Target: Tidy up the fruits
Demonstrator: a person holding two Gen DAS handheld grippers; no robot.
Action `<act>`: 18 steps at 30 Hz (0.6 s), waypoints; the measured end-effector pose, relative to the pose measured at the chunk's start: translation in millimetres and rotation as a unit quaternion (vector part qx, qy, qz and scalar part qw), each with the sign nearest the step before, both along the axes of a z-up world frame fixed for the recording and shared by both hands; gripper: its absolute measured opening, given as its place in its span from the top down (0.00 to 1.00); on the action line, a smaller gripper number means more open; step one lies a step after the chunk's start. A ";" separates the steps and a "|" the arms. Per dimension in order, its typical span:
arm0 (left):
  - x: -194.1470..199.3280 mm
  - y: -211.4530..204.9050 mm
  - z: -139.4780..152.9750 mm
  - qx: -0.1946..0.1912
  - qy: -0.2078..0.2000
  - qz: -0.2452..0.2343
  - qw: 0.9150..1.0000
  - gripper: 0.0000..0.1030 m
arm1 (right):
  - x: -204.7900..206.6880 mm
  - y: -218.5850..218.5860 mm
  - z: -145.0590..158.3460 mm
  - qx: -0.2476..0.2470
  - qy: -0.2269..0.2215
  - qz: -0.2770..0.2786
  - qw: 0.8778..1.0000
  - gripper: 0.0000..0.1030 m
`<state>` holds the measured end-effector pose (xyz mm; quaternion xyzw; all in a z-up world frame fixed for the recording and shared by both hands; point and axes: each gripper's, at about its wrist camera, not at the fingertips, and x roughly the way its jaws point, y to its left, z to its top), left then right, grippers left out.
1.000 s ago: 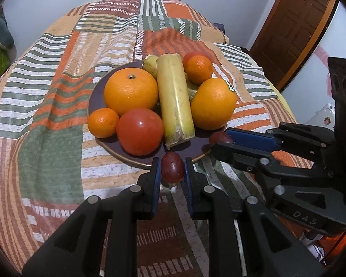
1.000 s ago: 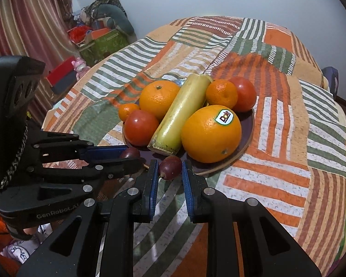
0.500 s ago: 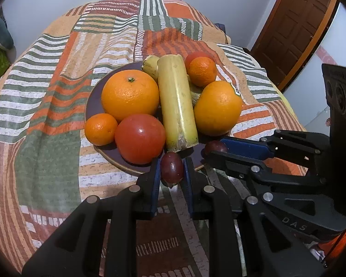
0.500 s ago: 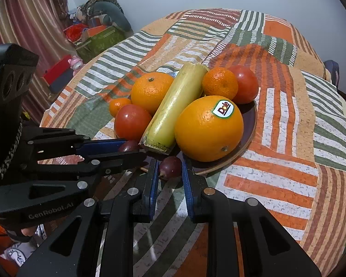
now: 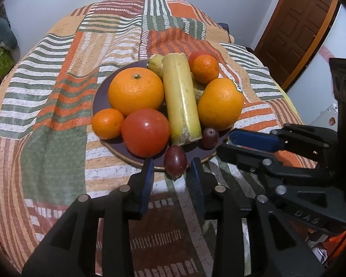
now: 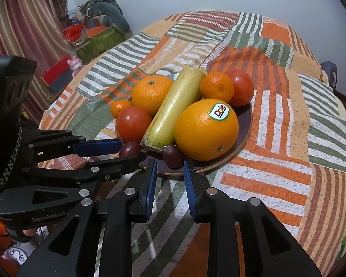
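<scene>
Left claw [image 5: 173, 175] jaws opening; right claw [image 6: 169, 177] jaws parted; both angled downward.

A dark plate [image 6: 248, 124] sits on a striped patchwork cloth [image 6: 288, 138], crowded with fruit. At its near edge the right gripper [image 6: 170, 173] has its jaws apart with a dark plum [image 6: 171, 153] just ahead of them, touched by neither pad — it rests on the plate against a big orange with a sticker [image 6: 206, 130]. A long yellow-green stalk [image 6: 173, 106] lies across the middle. To its left are a tomato [image 6: 133, 123], another orange [image 6: 151, 93] and a small mandarin [image 6: 120, 108]. At the far edge sit a mandarin [image 6: 216, 86] and a tomato [image 6: 241, 86]. The left gripper [image 6: 136, 152] reaches in from the left — a second plum [image 6: 129, 149] between its fingers, its jaws opening.
</scene>
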<state>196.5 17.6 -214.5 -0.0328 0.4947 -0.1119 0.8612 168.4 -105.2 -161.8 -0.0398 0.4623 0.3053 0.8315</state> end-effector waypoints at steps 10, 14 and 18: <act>-25.4 15.1 53.9 -0.002 -0.072 0.038 0.997 0.68 | -23.3 -16.0 49.9 0.014 -0.068 -0.027 0.997 0.79; -43.5 16.4 89.9 0.006 -0.127 0.050 0.991 0.68 | -37.1 -29.4 84.8 0.038 -0.114 -0.050 0.991 0.79; -68.6 10.5 128.9 0.009 -0.187 0.046 0.981 0.68 | -52.1 -40.9 117.5 0.058 -0.162 -0.069 0.983 0.79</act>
